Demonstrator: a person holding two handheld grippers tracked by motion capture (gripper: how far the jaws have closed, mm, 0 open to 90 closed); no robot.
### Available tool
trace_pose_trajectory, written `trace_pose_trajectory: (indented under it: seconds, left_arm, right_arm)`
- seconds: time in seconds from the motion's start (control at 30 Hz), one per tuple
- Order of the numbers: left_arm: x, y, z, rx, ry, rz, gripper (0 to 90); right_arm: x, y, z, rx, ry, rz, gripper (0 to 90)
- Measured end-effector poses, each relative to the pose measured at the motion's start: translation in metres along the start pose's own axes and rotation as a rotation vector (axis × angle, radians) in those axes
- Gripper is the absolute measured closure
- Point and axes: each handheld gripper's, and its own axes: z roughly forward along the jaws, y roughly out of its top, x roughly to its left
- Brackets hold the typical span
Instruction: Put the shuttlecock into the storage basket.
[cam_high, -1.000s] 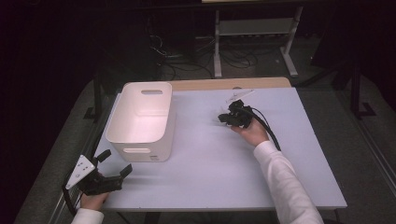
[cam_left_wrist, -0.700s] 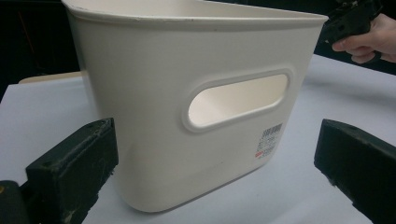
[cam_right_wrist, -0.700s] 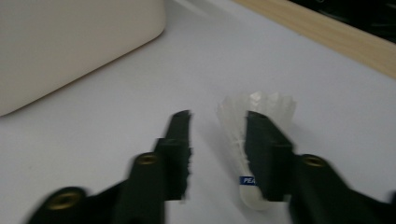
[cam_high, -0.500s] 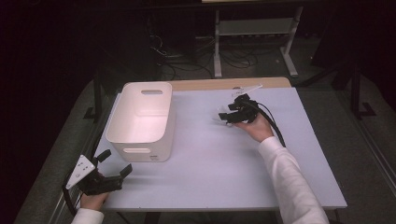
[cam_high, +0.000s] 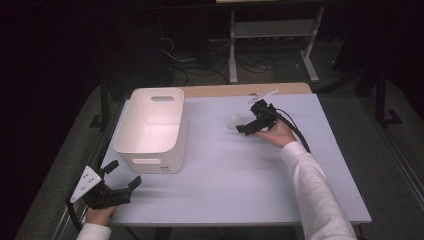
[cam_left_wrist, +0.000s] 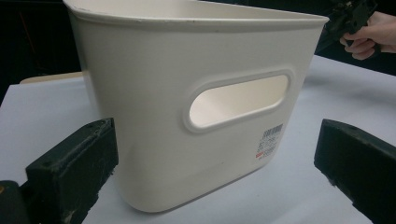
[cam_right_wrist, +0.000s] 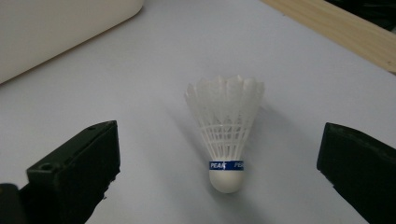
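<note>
One white feather shuttlecock (cam_right_wrist: 226, 140) lies on the pale table (cam_high: 240, 180), cork end toward the right gripper (cam_high: 243, 124), well to the right of the single white plastic bin (cam_high: 152, 131). A blue band circles it above the cork. The right gripper's jaws have just been opening and now stand wide on either side of the shuttlecock, touching nothing. The left gripper (cam_high: 119, 176), just in front of the bin's near end, is also spread wide and holds nothing.
</note>
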Motion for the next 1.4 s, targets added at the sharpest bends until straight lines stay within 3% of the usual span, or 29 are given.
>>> trace_pose_trajectory:
  seconds: [0.33, 0.77, 1.07, 1.17, 1.4]
  left_arm:
    - [0.0, 0.0, 0.0, -0.001, 0.0, 0.0, 0.0]
    - [0.0, 0.0, -0.001, 0.0, 0.006, -0.001, 0.0]
    - [0.0, 0.0, -0.001, -0.012, 0.013, -0.009, 0.0]
    - [0.0, 0.0, -0.001, -0.011, 0.011, -0.002, 0.0]
    - [0.001, 0.0, -0.001, -0.011, 0.012, 0.0, 0.0]
  right_arm:
    - [-0.006, 0.0, 0.014, 0.036, 0.012, -0.012, 0.0]
    - [-0.017, -0.003, 0.03, 0.099, 0.016, 0.011, 3.1]
    - [-0.024, -0.007, 0.034, 0.131, 0.055, 0.003, 24.7]
    - [-0.025, -0.008, 0.035, 0.148, 0.05, 0.008, 35.4]
    - [-0.027, -0.012, 0.039, 0.192, 0.055, 0.004, 51.0]
